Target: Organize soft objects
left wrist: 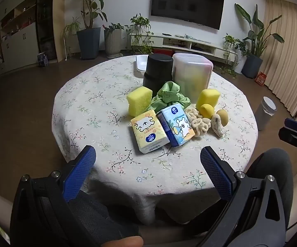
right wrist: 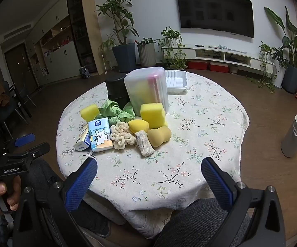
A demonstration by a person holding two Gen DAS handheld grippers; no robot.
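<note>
Dead ahead of your left gripper, jaws spread and empty, the yellow tissue pack lies nearest, its long axis angled away, just left of the blue tissue pack, while your right gripper, also spread, hangs farther off.

A matt floral cloth is draped over the table. Porous foam is seen in the yellow sponges, glossy printed wrap on the tissue packs, frosted plastic in the container, and knobbly textured blue rubber on the gripper pads.
</note>
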